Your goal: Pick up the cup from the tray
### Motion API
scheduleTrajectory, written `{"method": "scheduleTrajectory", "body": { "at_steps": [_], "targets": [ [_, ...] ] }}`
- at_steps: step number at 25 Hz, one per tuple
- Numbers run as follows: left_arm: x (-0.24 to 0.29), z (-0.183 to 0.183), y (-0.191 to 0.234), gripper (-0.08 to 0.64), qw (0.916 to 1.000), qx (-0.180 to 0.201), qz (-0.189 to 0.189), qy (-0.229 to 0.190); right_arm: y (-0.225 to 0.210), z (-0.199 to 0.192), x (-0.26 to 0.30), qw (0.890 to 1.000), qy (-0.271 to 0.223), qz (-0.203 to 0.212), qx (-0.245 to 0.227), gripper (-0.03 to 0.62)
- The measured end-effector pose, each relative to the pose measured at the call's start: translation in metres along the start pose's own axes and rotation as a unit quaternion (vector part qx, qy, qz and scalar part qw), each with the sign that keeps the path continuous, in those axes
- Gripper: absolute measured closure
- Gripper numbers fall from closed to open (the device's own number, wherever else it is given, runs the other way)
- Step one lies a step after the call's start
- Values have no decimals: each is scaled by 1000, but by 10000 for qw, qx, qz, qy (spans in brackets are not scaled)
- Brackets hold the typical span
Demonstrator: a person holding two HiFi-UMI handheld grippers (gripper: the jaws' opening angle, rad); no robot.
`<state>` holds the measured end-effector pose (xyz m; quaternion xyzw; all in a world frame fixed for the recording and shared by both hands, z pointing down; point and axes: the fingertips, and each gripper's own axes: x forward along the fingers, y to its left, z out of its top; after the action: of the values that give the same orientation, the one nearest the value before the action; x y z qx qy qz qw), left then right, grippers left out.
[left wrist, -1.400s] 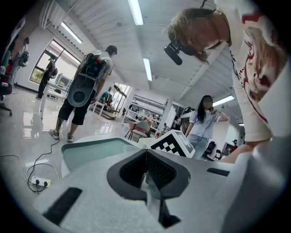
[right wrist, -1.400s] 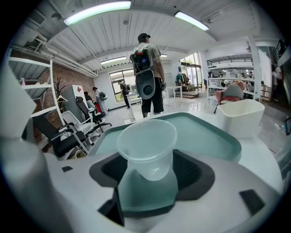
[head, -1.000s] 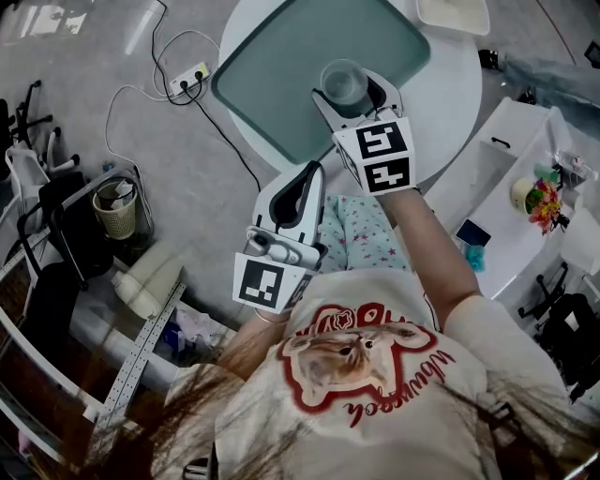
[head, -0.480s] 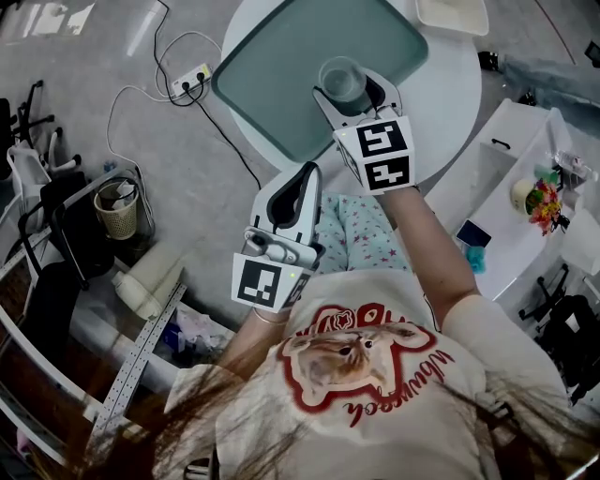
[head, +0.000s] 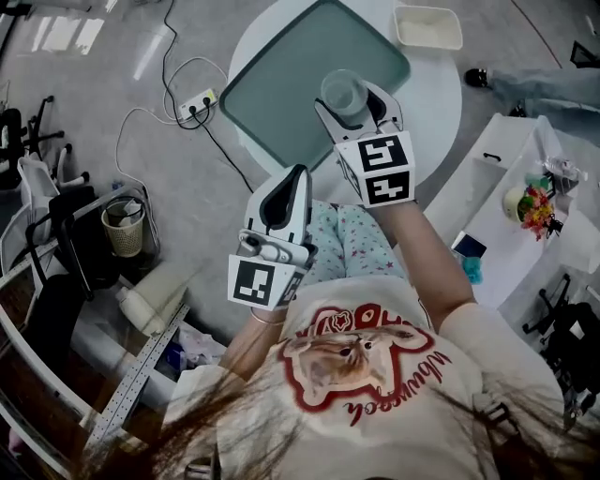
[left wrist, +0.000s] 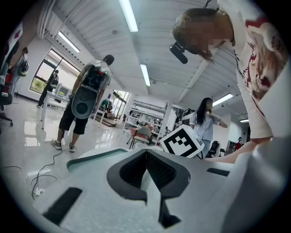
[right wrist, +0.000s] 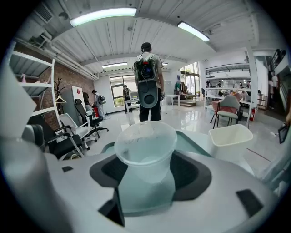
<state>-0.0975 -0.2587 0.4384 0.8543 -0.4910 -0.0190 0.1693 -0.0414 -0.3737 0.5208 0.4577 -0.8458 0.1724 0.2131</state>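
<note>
A clear plastic cup stands upright between the jaws of my right gripper, which is shut on it. It hangs over the near right part of the green tray on the round white table. My left gripper is shut with nothing in it, held off the table's near edge above the person's lap. Whether the cup touches the tray is hidden.
A white square tub sits at the table's far right. A power strip with cables lies on the floor to the left. A person with a backpack stands beyond the table. White shelving is to the right.
The right gripper with the cup has shifted slightly toward me and up in view. The tray and table appear a little farther away. The left gripper moved slightly left.
</note>
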Motion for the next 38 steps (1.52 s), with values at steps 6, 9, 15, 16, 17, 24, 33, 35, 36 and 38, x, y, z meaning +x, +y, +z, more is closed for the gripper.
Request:
{"method": "scheduleTrajectory", "body": {
  "at_steps": [6,9,15,16,17,24,33,35,36,38],
  "targets": [
    [-1,26,-4,546,9994,289,-71,-198,5,34,-27,9999,-119,-26,-97,308],
    [0,37,-6,546,9990,325,-108,-291,10,52,-40,9997,-230,28,-55,308],
    [3,50,-21,546,9984,345,-223,-387,10,70,-64,9993,-354,39,-98,309],
    [4,51,-23,546,9983,339,-244,-395,9,73,-68,9992,-382,34,-93,309],
    [4,52,-25,546,9983,337,-266,-394,9,76,-72,9991,-414,25,-82,308],
    [3,65,-30,546,9973,457,-303,-486,14,93,-94,9982,-584,24,-111,308],
    [1,84,-33,546,9959,622,-260,-597,29,112,-114,9968,-695,213,-323,308],
    [0,90,-34,546,9955,638,-250,-647,31,117,-121,9964,-744,245,-315,308],
    [0,92,-35,545,9954,647,-249,-664,30,119,-124,9962,-774,247,-324,308],
    [-1,96,-37,546,9949,679,-256,-694,29,122,-131,9958,-817,241,-348,308]
  ]
}}
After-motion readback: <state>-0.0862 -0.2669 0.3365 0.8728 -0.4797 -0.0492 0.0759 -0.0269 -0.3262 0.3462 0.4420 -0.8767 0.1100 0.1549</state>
